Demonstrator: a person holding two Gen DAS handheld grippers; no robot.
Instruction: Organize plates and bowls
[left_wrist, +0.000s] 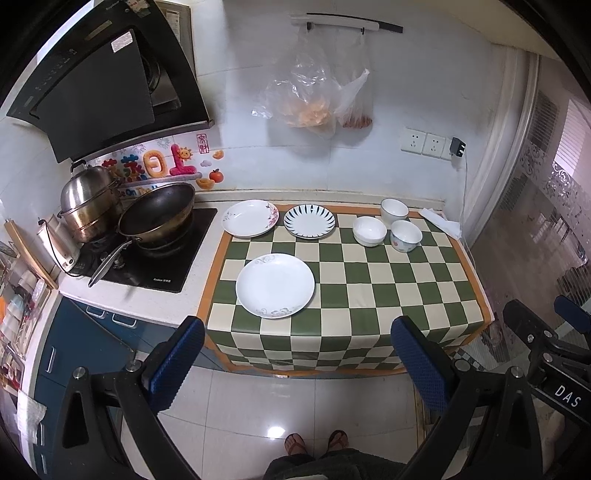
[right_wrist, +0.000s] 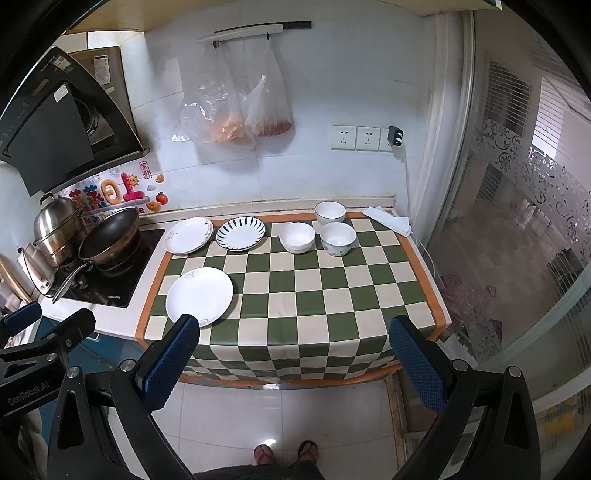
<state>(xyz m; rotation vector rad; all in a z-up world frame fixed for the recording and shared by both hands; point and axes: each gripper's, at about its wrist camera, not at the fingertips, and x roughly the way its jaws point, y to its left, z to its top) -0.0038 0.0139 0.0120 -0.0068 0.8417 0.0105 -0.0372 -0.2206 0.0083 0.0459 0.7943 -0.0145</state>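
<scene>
While both my claws hang wide open and empty, the near plate (left_wrist: 275, 285) lies ahead of my left claw (left_wrist: 297, 363), closer than my right claw (right_wrist: 295, 363).

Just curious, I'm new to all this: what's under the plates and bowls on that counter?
A green-and-cream checkered cloth with an orange border lies under all three plates and three bowls and hangs over the front edge. What the cloth itself covers cannot be seen.
</scene>
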